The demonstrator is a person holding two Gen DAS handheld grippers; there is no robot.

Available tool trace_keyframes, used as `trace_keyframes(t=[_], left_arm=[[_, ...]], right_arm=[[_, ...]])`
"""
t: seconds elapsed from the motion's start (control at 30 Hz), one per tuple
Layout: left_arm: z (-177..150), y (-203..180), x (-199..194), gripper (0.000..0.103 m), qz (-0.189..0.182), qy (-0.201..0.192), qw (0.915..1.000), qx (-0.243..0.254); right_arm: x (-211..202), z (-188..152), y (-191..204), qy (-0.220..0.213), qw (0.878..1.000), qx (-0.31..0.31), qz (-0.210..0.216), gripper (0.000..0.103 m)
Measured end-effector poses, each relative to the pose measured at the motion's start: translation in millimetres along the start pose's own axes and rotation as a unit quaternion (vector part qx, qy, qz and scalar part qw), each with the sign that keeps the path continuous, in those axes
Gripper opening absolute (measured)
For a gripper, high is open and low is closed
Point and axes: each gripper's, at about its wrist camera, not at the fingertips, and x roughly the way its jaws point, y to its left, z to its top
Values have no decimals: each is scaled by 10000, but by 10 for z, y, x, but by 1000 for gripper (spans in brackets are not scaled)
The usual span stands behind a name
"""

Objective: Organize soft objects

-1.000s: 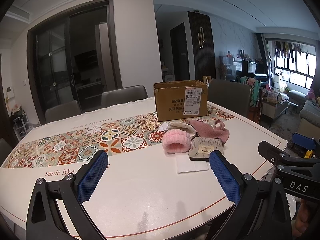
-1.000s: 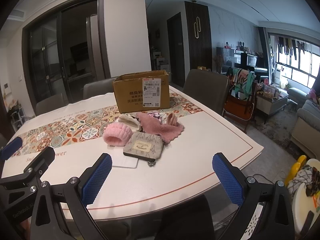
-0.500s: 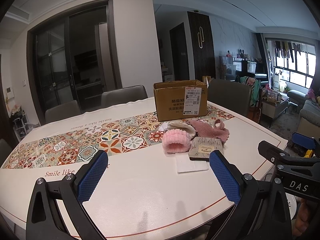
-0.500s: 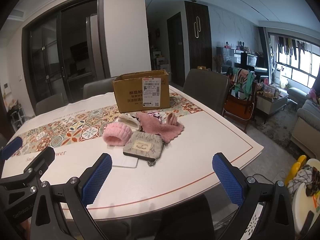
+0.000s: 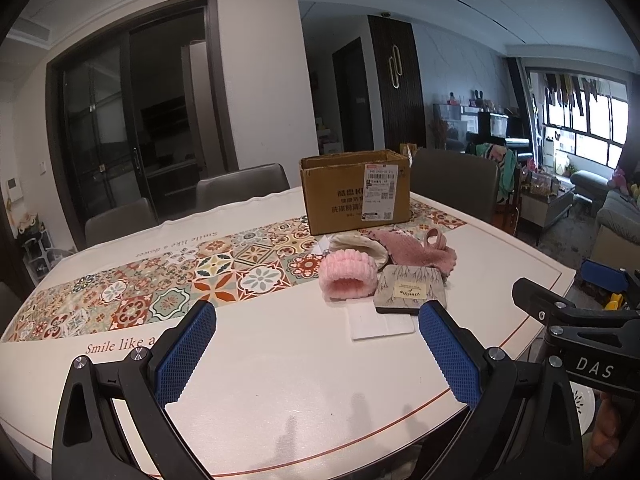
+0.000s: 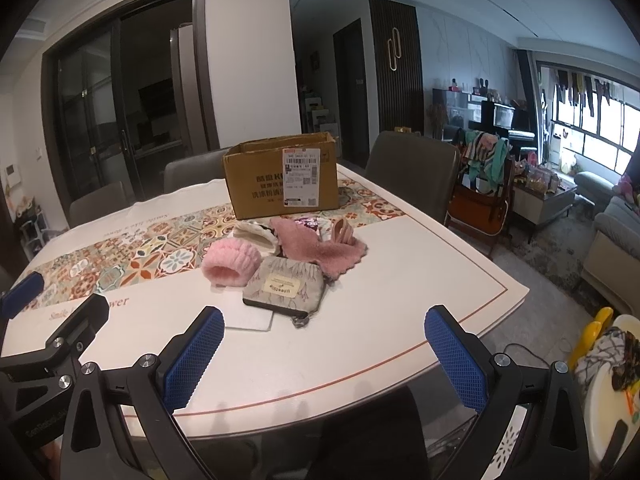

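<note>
A pile of soft things lies on the white table in front of an open cardboard box (image 5: pixel 355 195) (image 6: pixel 285 187): a fluffy pink headband (image 5: pixel 347 277) (image 6: pixel 231 261), a cream one (image 5: pixel 357 245) (image 6: pixel 255 234), a dusty pink cloth (image 5: pixel 416 251) (image 6: pixel 316 250) and a grey fabric pouch (image 5: pixel 412 289) (image 6: pixel 285 286) resting partly on a white card (image 5: pixel 380 325) (image 6: pixel 250 320). My left gripper (image 5: pixel 316 354) hovers open over the table's near side, short of the pile. My right gripper (image 6: pixel 322 360) is open too, near the front edge, with the pouch ahead of it.
A patterned runner (image 5: pixel 160 284) crosses the table (image 5: pixel 280 380). Grey chairs (image 5: pixel 454 184) stand around it. In the left wrist view the right gripper's body (image 5: pixel 576 332) shows at the right. A chair back (image 6: pixel 360 440) sits below the front edge. A living room lies to the right.
</note>
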Motion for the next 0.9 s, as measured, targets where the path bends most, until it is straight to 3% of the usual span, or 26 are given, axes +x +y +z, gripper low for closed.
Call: trace_keyframes(t=[0.43,0.9], left_arm=[[43,-162,418,103,-223,141,9993,282],[-94,-267,1098,88,-633,748,9945,364]], right_arm=[[425,98,-97,216,9993,-123,285,96],[1119,94,-43,692,9938,-334,800,83]])
